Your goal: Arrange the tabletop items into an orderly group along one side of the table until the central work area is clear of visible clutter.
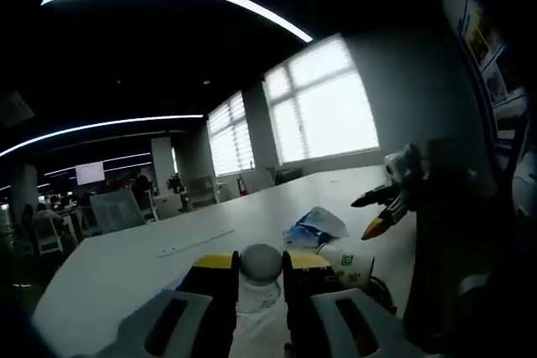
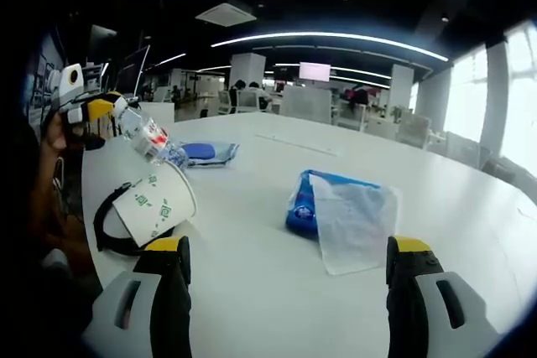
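- Our left gripper [image 1: 258,287] is squeezing a clear plastic bottle [image 1: 259,291] between its jaws. In the right gripper view we are seeing the left gripper [image 2: 107,108] holding the bottle [image 2: 149,138] up in the air, tilted, above a paper cup [image 2: 153,200].
- Our right gripper [image 2: 285,270] is standing wide open with nothing in it, low over the white table [image 2: 470,207].
- The paper cup is lying on its side, touching a black loop [image 2: 113,232] that looks like a strap or cord. We are thinking the cup could roll away if the bottle bumps it.
- A blue packet with a clear bag [image 2: 340,211] over it is sitting in the middle of the table, right in front of the open jaws. The bag looks thin and slippery, so we could be pulling off only the bag and leaving the packet.
- A blue cloth [image 2: 205,153] is lying farther back, apart from the cup.
- The bottle is round and smooth. If we are tipping it too far, it could slide out and fall on the cup.
- The table's edge is near the cup, so a push could send it off.
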`<state>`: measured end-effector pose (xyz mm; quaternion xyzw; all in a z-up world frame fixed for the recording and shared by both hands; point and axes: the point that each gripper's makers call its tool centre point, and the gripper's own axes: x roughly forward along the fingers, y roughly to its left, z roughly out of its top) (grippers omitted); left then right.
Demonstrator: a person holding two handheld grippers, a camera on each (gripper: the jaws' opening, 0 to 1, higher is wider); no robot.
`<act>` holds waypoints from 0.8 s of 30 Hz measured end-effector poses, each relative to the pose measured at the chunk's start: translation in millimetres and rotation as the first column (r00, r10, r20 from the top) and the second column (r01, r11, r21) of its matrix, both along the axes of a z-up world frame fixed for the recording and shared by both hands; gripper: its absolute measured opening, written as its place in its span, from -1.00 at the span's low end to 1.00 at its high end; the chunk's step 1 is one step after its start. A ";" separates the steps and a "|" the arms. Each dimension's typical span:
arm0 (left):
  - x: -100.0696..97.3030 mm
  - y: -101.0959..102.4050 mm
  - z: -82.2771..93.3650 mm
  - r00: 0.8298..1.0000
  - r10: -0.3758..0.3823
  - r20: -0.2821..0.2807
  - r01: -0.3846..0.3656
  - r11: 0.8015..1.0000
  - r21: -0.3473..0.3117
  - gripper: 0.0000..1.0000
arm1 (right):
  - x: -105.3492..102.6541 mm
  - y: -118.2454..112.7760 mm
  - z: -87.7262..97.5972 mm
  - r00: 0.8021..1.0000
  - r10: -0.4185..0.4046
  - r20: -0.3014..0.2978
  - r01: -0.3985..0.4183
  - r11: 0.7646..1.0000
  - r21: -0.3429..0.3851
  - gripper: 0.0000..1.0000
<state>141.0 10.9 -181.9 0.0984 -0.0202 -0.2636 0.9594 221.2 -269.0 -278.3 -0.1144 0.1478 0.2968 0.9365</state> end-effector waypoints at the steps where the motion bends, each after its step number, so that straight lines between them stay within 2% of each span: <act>1: 0.7 0.0 0.5 1.000 -0.002 -0.002 0.002 1.000 -0.003 -0.65 | 0.4 0.2 0.4 1.000 0.001 0.000 -0.001 1.000 0.001 0.88; 11: 5.5 -1.4 4.5 1.000 -0.005 0.005 0.005 1.000 0.002 -0.65 | 0.4 -3.4 1.3 1.000 -0.005 0.001 0.005 1.000 0.001 0.88; 24: 24.6 -7.2 13.9 1.000 -0.029 -0.013 0.029 0.999 0.033 -0.65 | -0.6 -12.8 5.1 1.000 -0.021 0.009 0.021 1.000 0.007 0.88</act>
